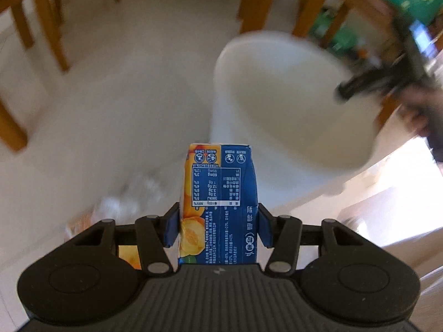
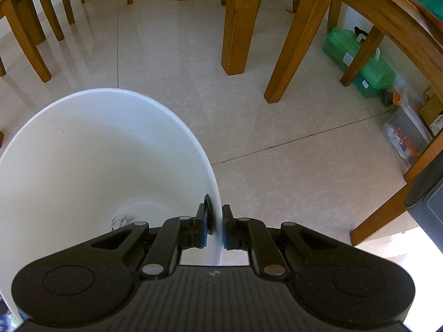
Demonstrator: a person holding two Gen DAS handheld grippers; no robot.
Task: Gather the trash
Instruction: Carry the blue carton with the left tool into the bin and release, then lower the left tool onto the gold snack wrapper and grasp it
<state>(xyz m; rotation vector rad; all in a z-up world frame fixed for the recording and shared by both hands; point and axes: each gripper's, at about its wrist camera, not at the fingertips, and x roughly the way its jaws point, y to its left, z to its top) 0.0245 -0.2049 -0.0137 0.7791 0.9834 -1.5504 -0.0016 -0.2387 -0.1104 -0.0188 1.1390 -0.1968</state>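
My left gripper (image 1: 218, 225) is shut on a blue and orange peach drink carton (image 1: 221, 202), held upright above the floor. Ahead and to its right stands the white bin (image 1: 279, 102), blurred, tilted toward me. My right gripper (image 2: 217, 228) is shut on the bin's rim (image 2: 217, 193), one pad inside the wall and one outside. In the left wrist view the right gripper (image 1: 343, 90) and the hand (image 1: 420, 113) holding it show at the bin's far right edge. Crumpled paper (image 2: 121, 220) lies at the bin's bottom.
Wooden chair and table legs (image 2: 239, 22) stand on the pale tiled floor around the bin. Green plastic boxes (image 2: 360, 63) and a bag (image 2: 404, 135) sit under the table at the right. More crumpled litter (image 1: 130, 196) lies blurred on the floor below the carton.
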